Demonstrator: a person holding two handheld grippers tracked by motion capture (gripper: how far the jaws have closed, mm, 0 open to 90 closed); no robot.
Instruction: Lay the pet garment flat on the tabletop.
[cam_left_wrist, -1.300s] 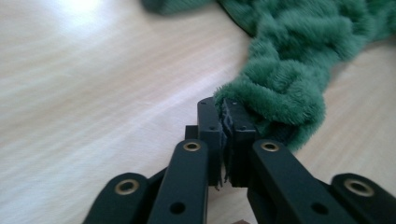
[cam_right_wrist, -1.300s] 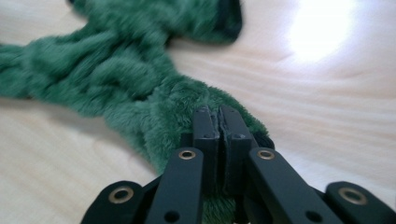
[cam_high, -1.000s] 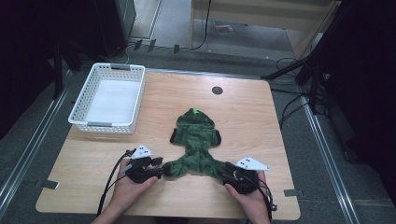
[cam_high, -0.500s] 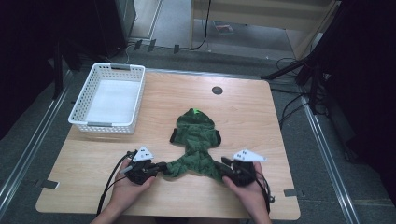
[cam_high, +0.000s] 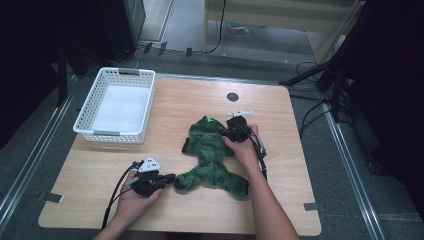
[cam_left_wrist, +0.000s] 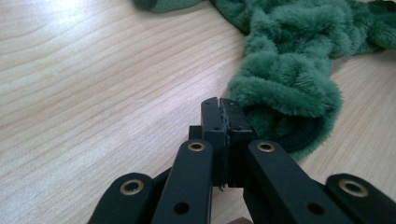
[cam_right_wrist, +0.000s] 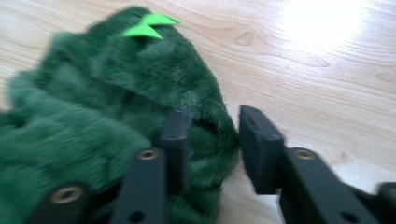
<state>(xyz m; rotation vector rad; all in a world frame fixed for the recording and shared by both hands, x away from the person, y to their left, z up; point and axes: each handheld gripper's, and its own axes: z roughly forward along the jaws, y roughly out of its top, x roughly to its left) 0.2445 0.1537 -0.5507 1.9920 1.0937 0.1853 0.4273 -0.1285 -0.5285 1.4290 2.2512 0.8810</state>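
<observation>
While the left gripper (cam_high: 169, 178) fingers sit pressed together, empty, beside one garment (cam_high: 212, 157) leg, right gripper (cam_high: 231, 132) fingers have been closing around the hood; folding barely begun, basket (cam_high: 82, 117) at the tabletop's far left corner unused.

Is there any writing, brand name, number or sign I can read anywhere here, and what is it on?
None: the fuzzy green plush garment, the white plastic basket and the light wooden table carry no readable text.
The paper on the floor beyond the table is too small and blurred to read.
</observation>
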